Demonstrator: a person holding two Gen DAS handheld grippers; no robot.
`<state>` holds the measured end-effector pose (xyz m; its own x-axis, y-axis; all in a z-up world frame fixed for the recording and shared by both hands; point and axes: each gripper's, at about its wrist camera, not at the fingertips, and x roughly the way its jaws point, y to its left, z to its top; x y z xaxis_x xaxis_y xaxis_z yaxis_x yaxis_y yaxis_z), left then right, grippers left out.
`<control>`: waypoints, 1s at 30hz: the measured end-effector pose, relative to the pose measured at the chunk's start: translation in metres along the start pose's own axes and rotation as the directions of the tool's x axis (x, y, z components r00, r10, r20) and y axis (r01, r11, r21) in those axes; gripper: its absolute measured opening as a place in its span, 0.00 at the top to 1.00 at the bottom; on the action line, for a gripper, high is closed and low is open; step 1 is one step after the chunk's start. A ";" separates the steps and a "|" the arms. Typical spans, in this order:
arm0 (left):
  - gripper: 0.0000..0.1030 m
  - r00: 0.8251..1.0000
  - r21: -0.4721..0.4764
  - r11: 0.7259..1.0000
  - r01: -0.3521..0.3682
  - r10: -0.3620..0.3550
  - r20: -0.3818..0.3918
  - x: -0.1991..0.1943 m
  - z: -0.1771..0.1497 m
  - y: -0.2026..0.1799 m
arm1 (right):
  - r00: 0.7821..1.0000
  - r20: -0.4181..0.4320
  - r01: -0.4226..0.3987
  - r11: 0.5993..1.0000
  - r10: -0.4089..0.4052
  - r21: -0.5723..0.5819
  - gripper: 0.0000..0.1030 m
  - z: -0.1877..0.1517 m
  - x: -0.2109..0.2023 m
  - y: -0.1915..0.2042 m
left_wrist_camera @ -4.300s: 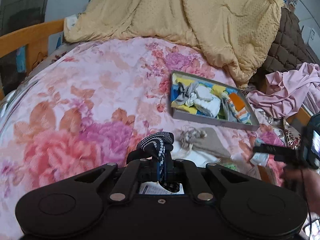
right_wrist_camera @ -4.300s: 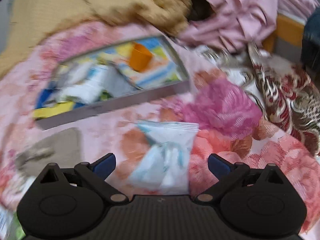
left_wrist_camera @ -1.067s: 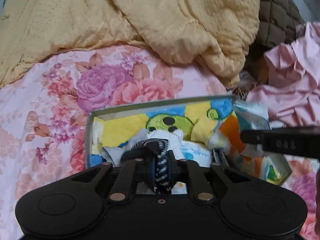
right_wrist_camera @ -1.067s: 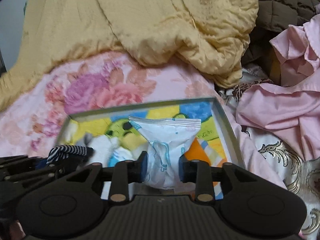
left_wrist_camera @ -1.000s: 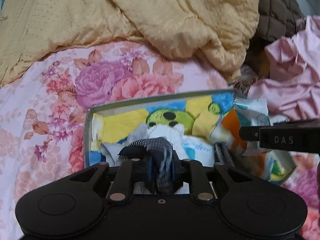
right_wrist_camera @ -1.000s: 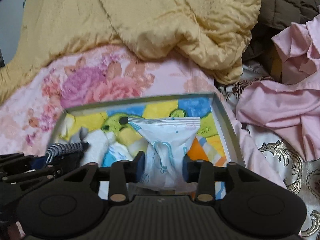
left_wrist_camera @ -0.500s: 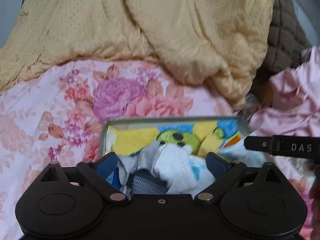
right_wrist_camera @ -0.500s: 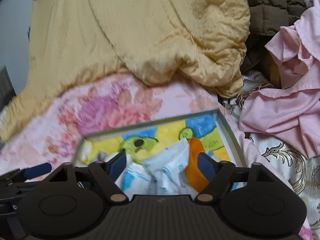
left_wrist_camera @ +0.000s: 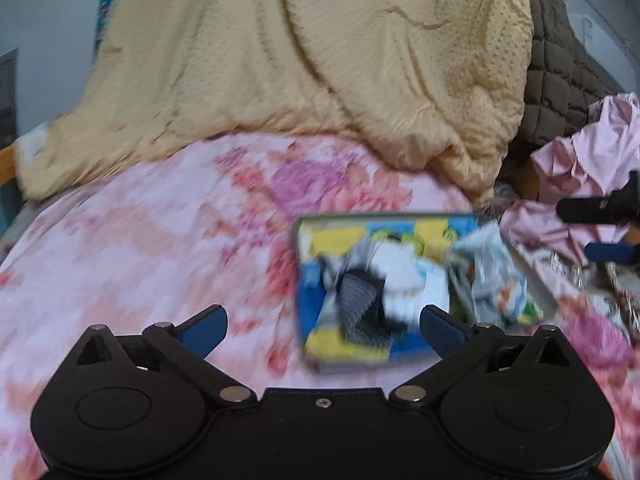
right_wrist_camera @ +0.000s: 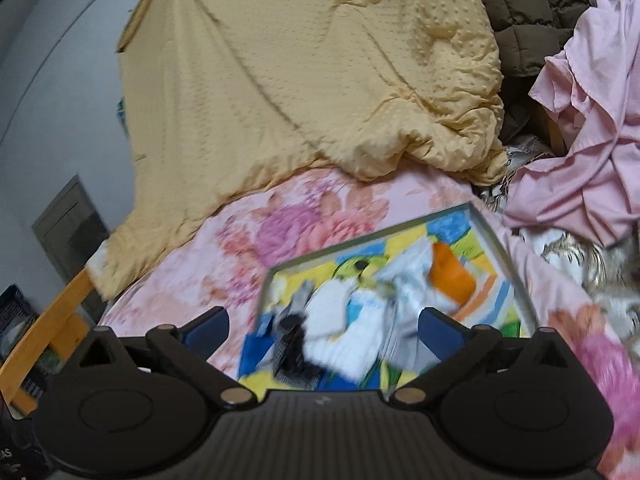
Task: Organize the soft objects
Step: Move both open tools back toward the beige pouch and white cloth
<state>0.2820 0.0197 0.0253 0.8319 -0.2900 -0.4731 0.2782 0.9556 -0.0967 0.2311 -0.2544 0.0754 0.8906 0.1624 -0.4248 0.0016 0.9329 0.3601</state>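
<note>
Standing wide apart, the blue-padded jaws of the left gripper [left_wrist_camera: 322, 326] grip nothing; they have just been opening, and only flowered sheet and a box corner show between them. Right gripper [right_wrist_camera: 323, 330] likewise: jaws spread, just been opening, nothing pressed between the pads. Both tools tilt downward over the bed, short of the box. In the left wrist view the right gripper's fingers [left_wrist_camera: 596, 210] enter from the right edge, cut off by the frame.

The shallow grey-rimmed cardboard box with a yellow, blue and green cartoon lining [right_wrist_camera: 494, 240] lies on the pink floral bedsheet [left_wrist_camera: 140, 248]. Inside it: dark dotted sock [left_wrist_camera: 360, 304], white folded cloth [right_wrist_camera: 340, 316], clear plastic packet [left_wrist_camera: 492, 276], orange piece [right_wrist_camera: 450, 276]. Motion blur smears the contents; exact outlines and overlaps cannot be told.

Beyond the box's far rim, a heaped yellow dotted blanket [right_wrist_camera: 320, 80]. To its right, a brown quilted cover [right_wrist_camera: 528, 12] and crumpled pink fabric [right_wrist_camera: 592, 140], near the box's right rim. Open sheet lies left of the box. A wooden bed rail [right_wrist_camera: 48, 328] marks the left edge.
</note>
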 end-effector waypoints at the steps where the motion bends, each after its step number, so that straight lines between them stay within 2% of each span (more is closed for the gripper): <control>1: 0.01 1.000 -0.004 1.000 -0.006 0.005 -0.007 -0.012 -0.009 0.000 | 1.000 -0.001 -0.003 1.000 0.003 -0.015 0.00 -0.006 -0.008 0.006; 8: 0.01 0.999 0.010 0.999 -0.034 0.034 -0.021 -0.087 -0.053 -0.014 | 0.999 -0.009 -0.044 0.991 0.044 -0.129 0.00 -0.047 -0.073 0.041; 11: 0.01 0.999 -0.004 1.000 -0.018 0.017 -0.041 -0.109 -0.066 -0.020 | 0.999 -0.012 -0.052 0.988 0.051 -0.147 0.00 -0.063 -0.098 0.048; 21: 0.01 0.997 -0.012 1.000 -0.027 0.027 -0.072 -0.139 -0.078 -0.033 | 0.999 -0.038 -0.027 0.993 0.023 -0.118 0.00 -0.100 -0.145 0.056; 30: 0.01 0.995 -0.023 0.999 -0.024 0.022 -0.093 -0.153 -0.088 -0.035 | 0.998 -0.058 -0.009 0.992 0.001 -0.125 0.00 -0.121 -0.153 0.067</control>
<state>0.1031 0.0354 0.0235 0.7895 -0.2632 -0.5545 0.2468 0.9633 -0.1057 0.0393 -0.1781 0.0637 0.8626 0.1821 -0.4719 -0.0629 0.9643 0.2572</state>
